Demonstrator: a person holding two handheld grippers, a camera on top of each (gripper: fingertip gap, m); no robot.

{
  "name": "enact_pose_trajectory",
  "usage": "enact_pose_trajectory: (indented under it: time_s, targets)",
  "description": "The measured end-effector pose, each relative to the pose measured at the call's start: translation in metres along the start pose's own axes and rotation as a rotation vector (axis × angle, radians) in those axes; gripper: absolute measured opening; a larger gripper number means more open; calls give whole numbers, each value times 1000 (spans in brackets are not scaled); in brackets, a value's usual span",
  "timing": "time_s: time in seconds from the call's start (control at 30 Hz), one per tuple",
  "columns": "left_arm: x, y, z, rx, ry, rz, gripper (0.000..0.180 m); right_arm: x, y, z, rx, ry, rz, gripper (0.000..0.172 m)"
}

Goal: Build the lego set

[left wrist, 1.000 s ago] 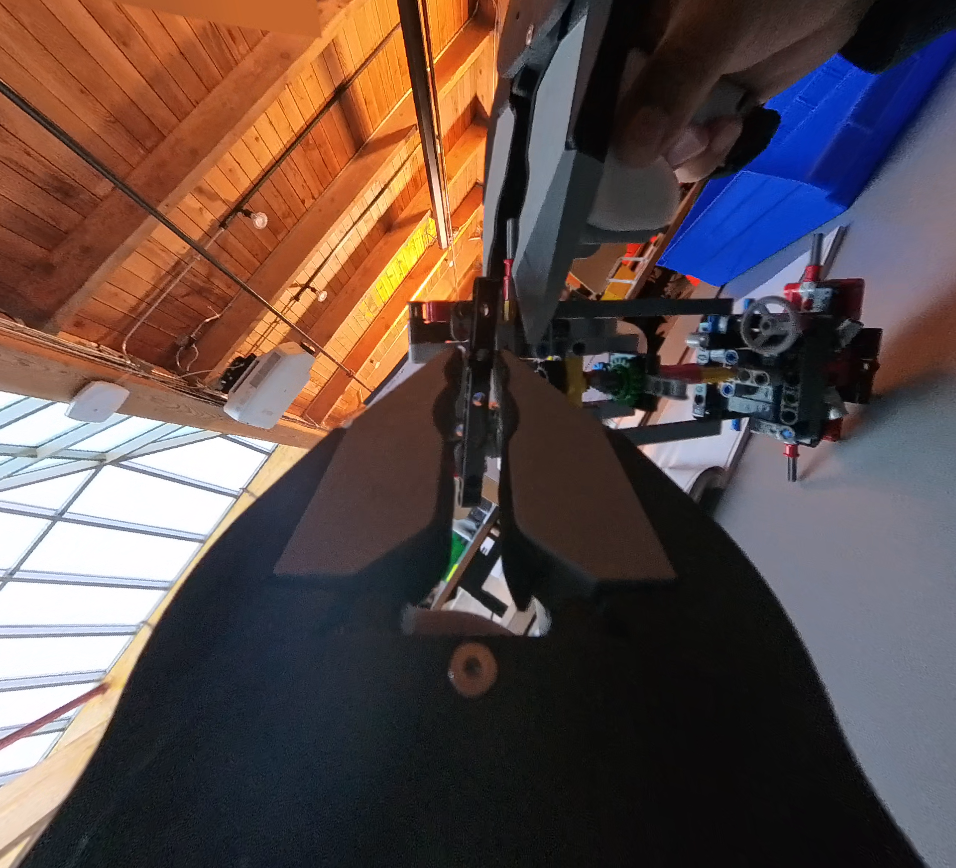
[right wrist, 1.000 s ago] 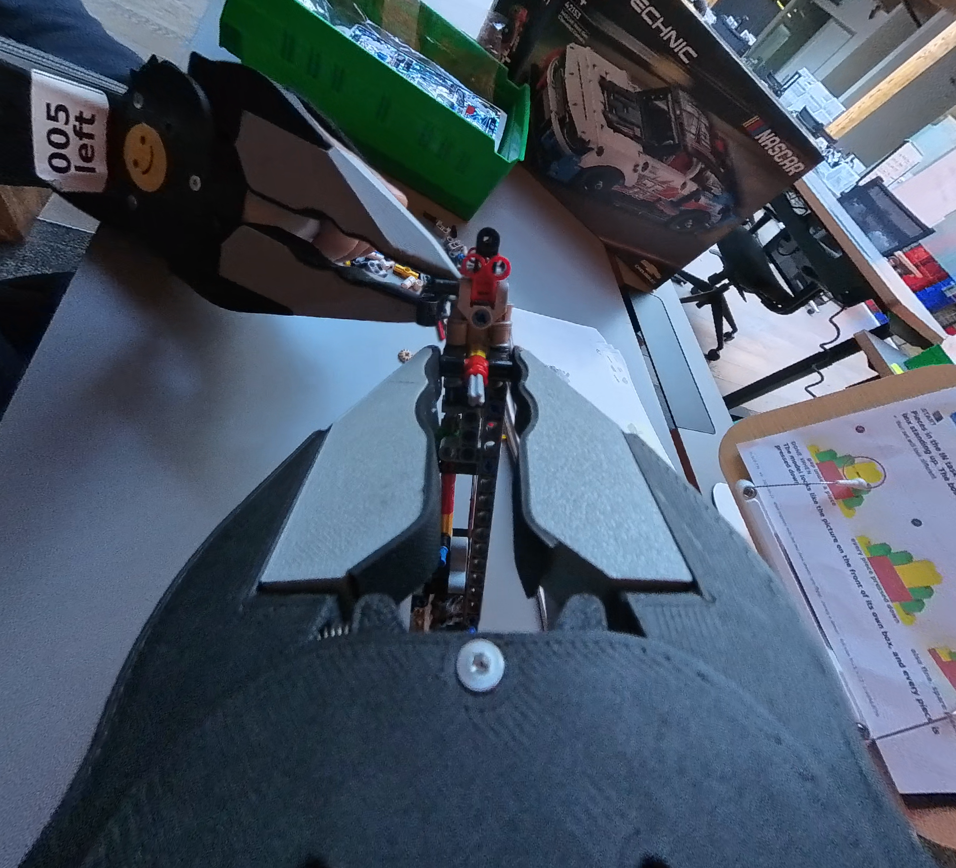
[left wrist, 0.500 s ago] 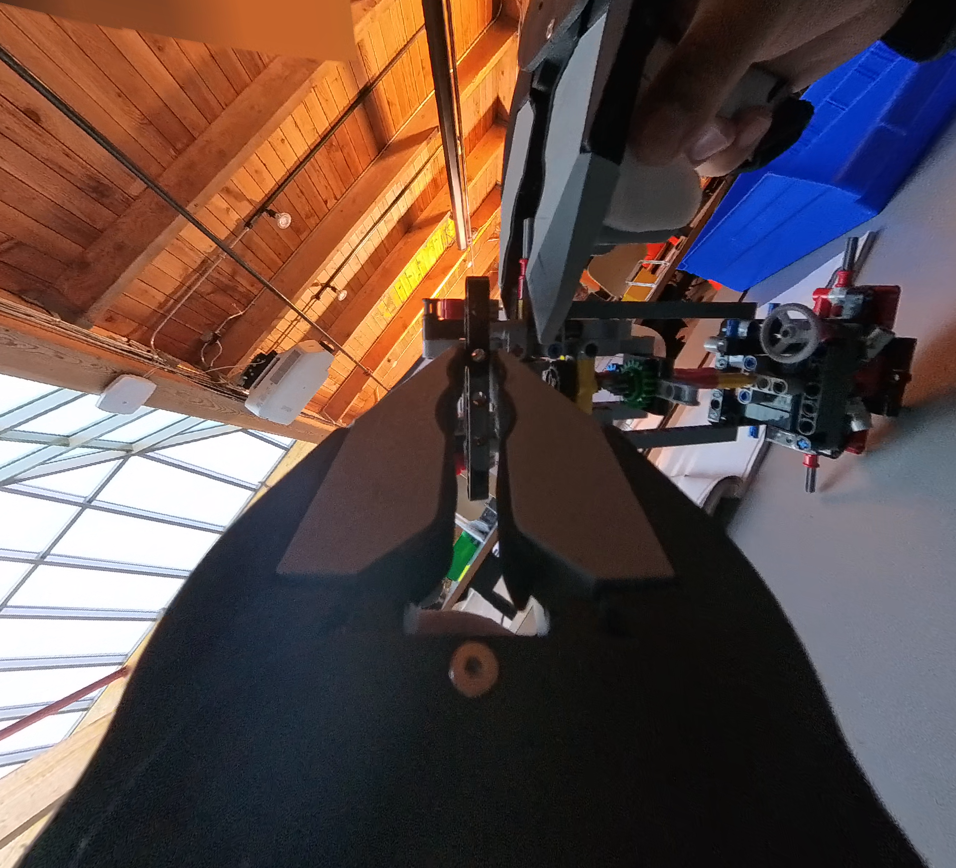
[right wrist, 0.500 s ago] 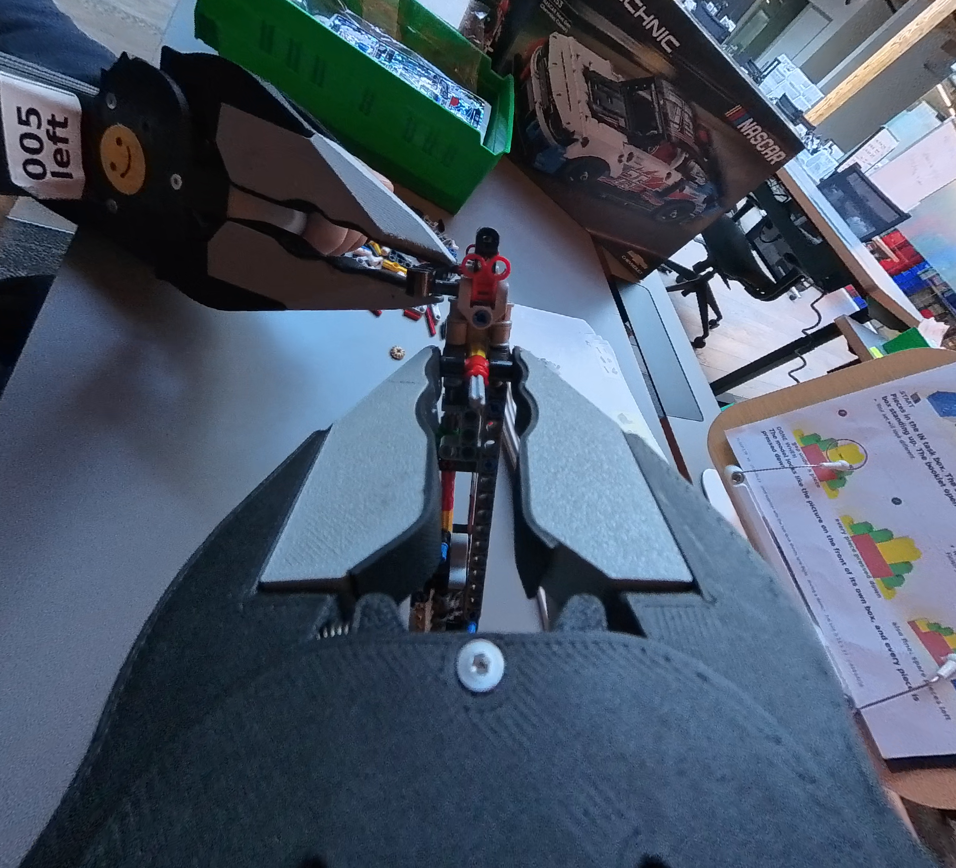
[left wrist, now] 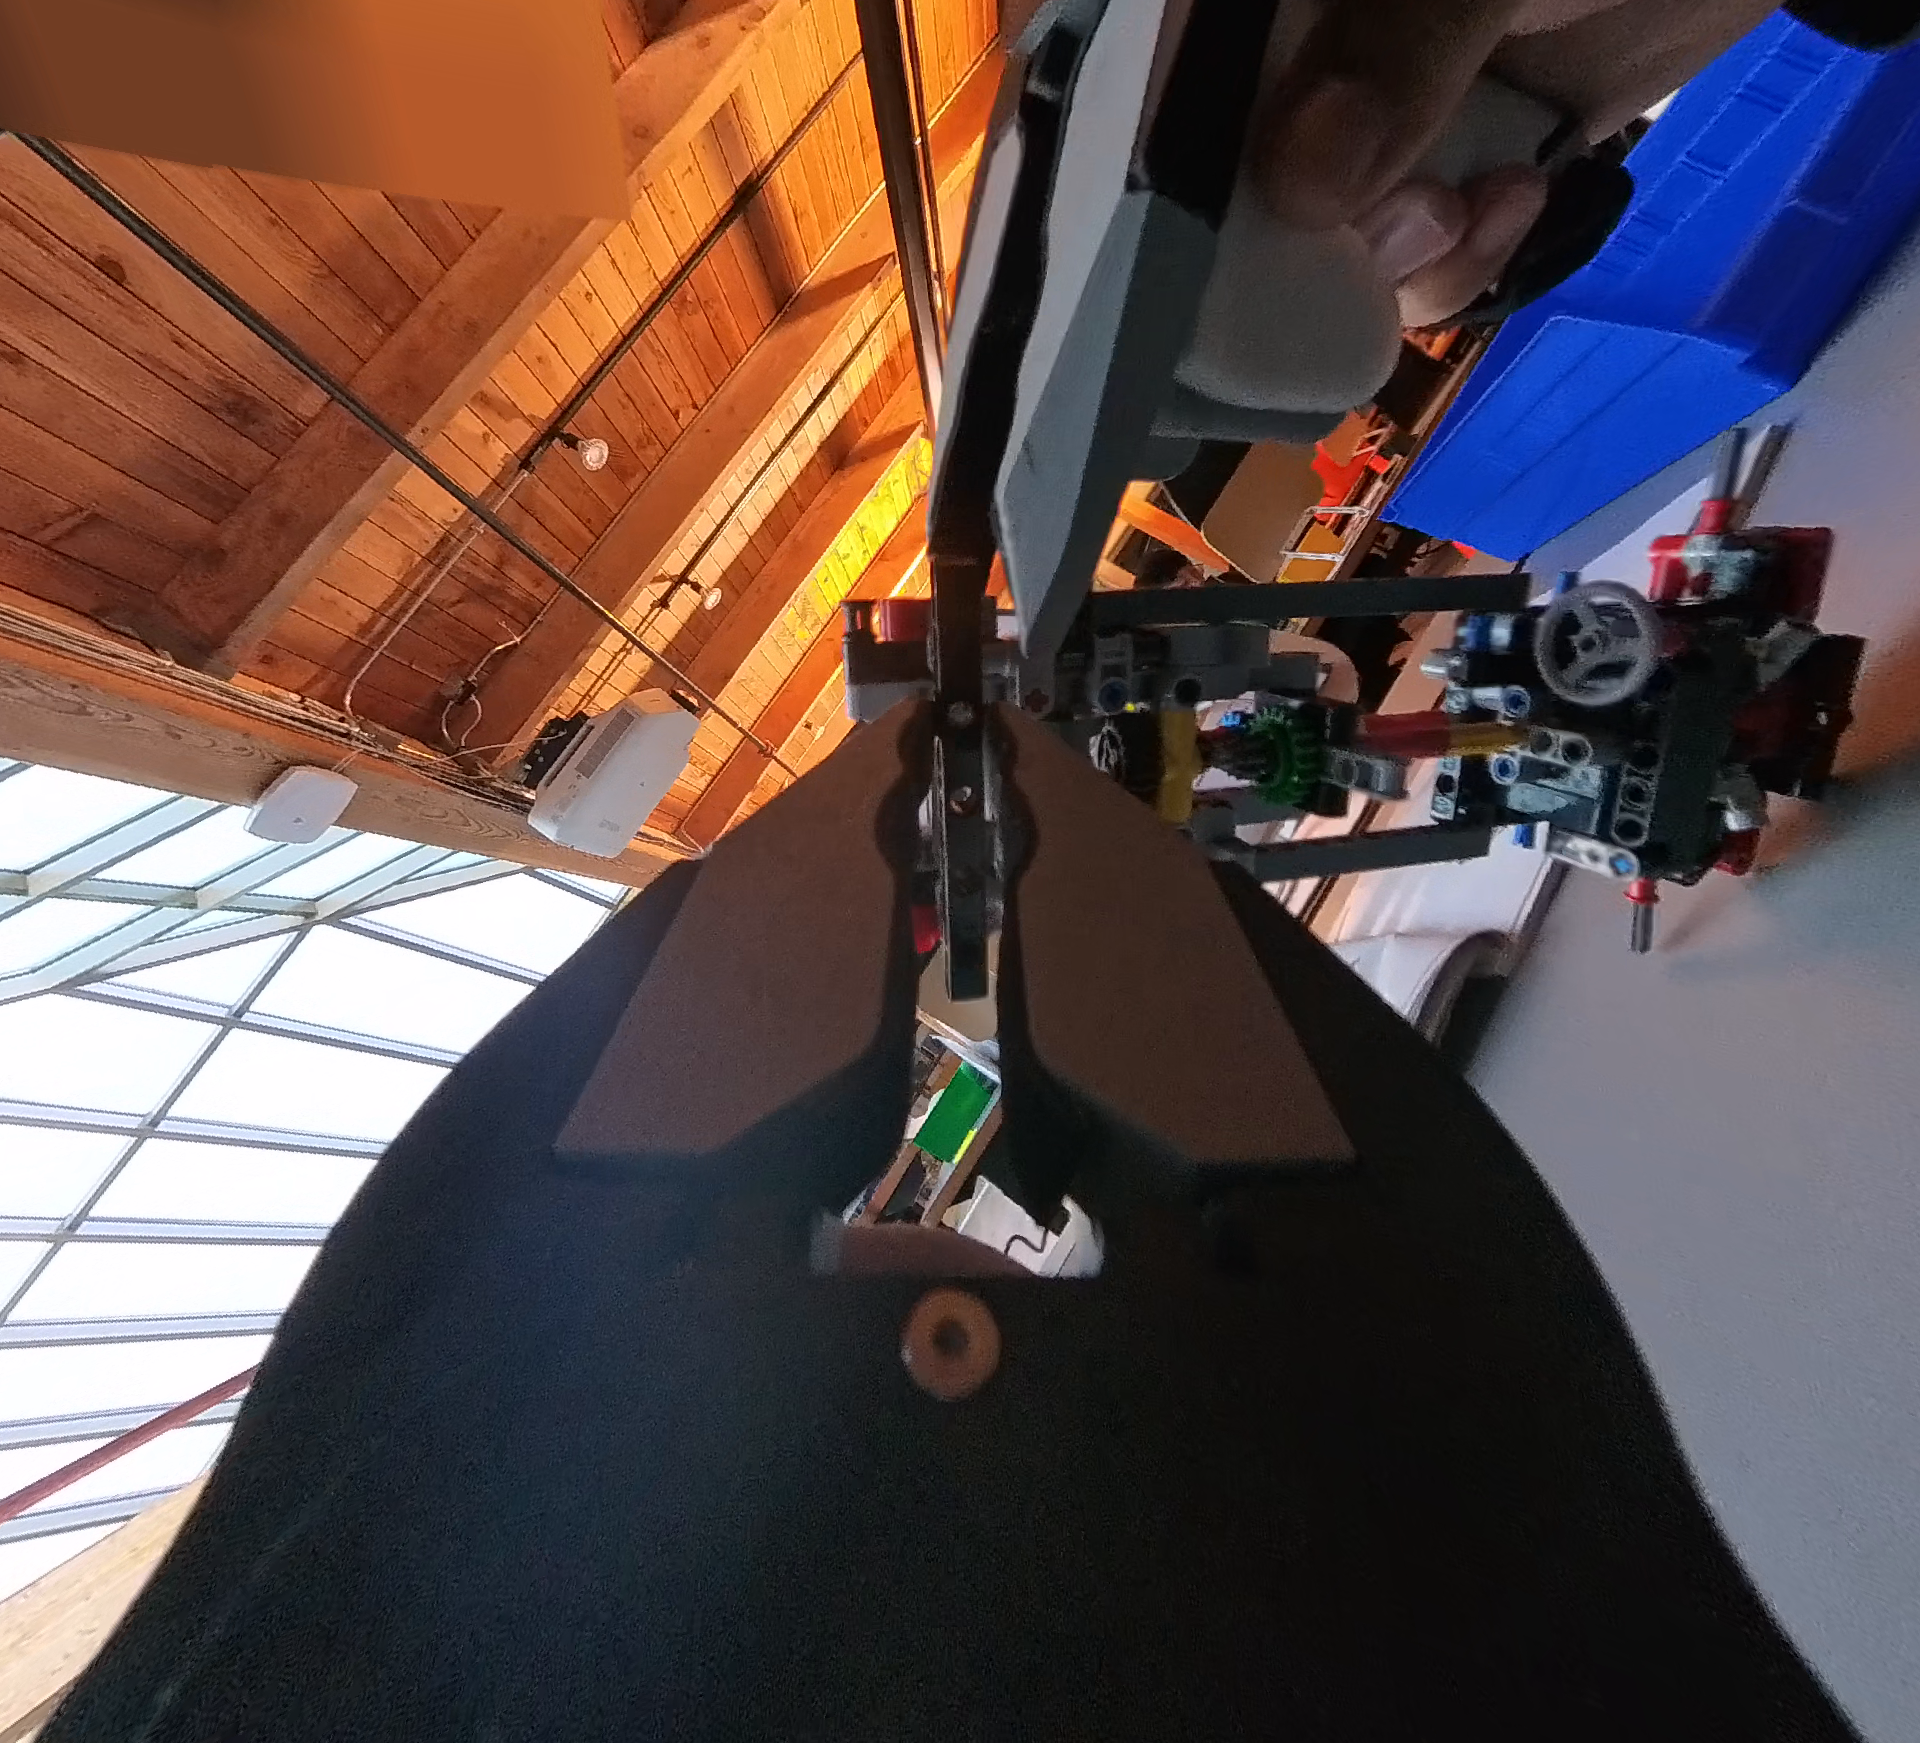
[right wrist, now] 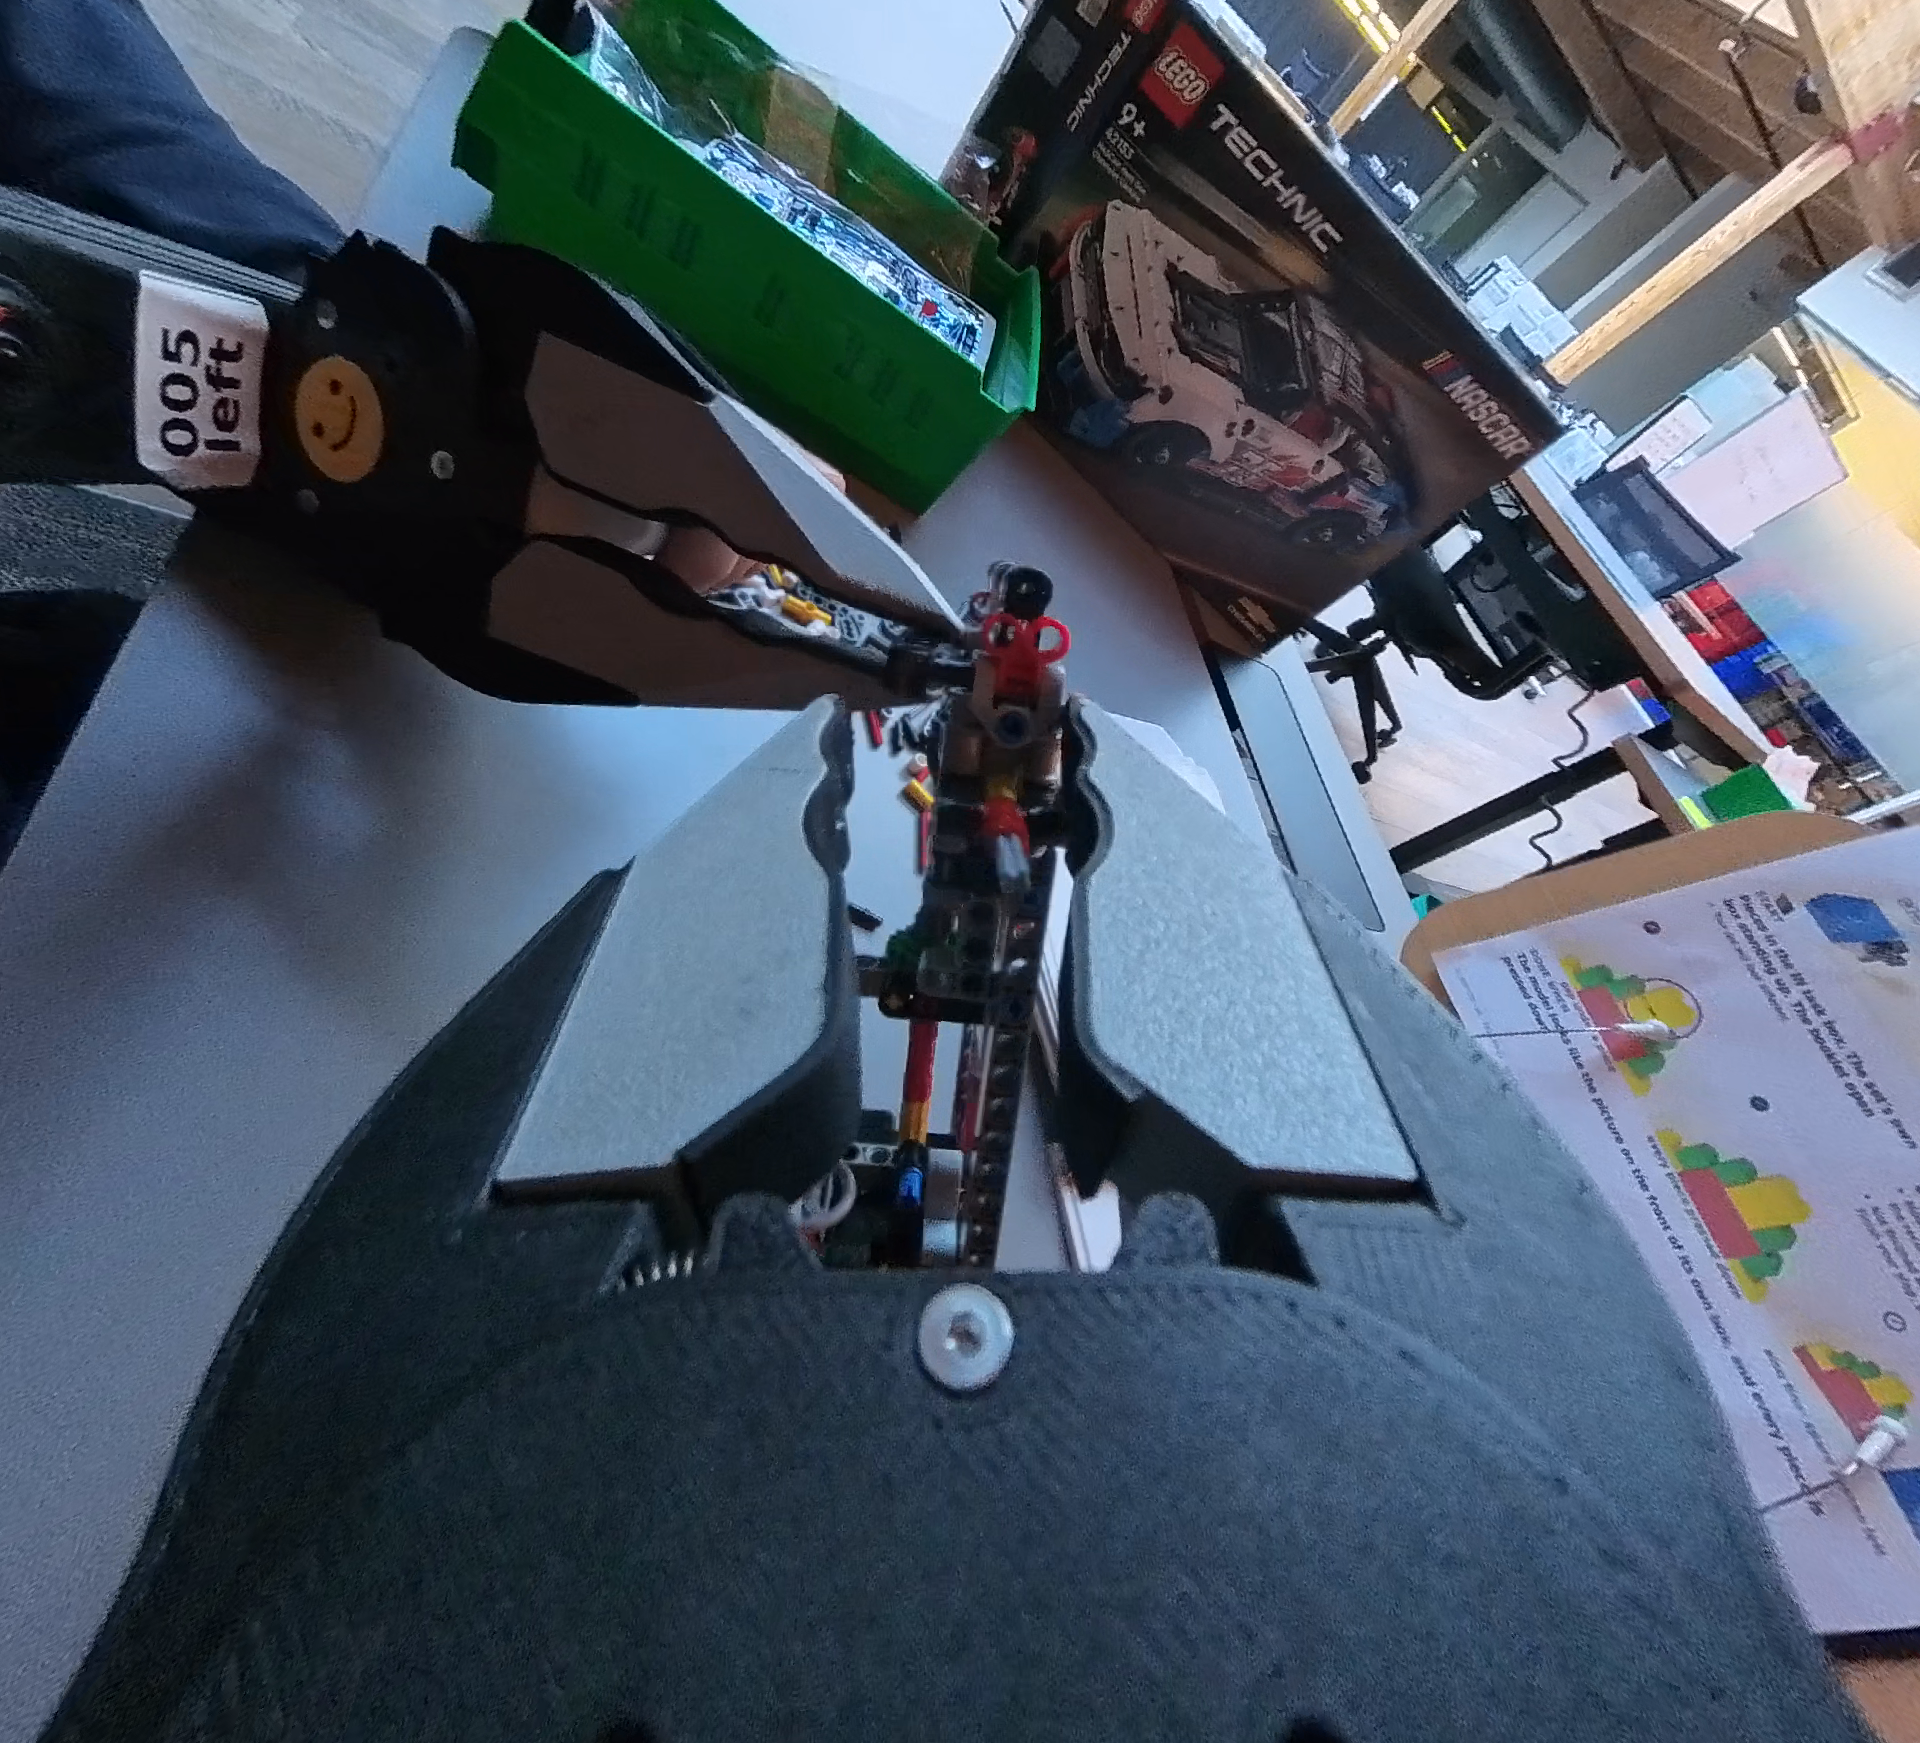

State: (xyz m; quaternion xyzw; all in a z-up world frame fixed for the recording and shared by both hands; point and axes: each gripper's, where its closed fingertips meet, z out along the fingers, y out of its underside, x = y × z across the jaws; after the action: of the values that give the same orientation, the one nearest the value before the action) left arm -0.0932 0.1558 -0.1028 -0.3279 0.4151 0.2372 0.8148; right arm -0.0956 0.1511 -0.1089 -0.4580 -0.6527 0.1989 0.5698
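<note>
Brick-built chassis (right wrist: pixel 992 820) stands on grey tabletop (right wrist: pixel 260 841); left claw (left wrist: pixel 961 784) pinches its black beam (left wrist: pixel 964 846), right claw (right wrist: pixel 956 758) gapes around its top, left pad clear.

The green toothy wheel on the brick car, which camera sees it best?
The left wrist view shows the green gear best: it stands side-on in the middle of the brick model, teeth plain to see. In the right wrist view the model runs lengthwise between the fingers, and only a small green bit shows, too small to make out.
</note>
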Motion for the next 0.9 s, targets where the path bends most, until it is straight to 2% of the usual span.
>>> enact_pose_trajectory:
  time_s: [0.3,0.5,0.57,0.63,0.7,0.8,0.9]
  targets:
    - [3,3,-8,-4,1,3,6,-3,-1,6,43,78,-16,30]
    - [5,2,-15,-10,9,-15,6,-9,0,7,37,99,-91,27]
    - [5,2,-17,-10,14,-26,6,-7,-1,6,38,119,-108,16]
    - [5,2,-19,-10,11,-28,6,-8,-2,5,45,115,-114,15]
    - [5,2,-20,-12,10,-28,6,-9,-2,7,45,107,-107,18]
    - [4,3,-20,-12,9,-35,6,-16,-3,9,45,90,-133,36]
    - [4,0,-22,2,12,-33,6,-16,-9,7,78,107,-163,41]
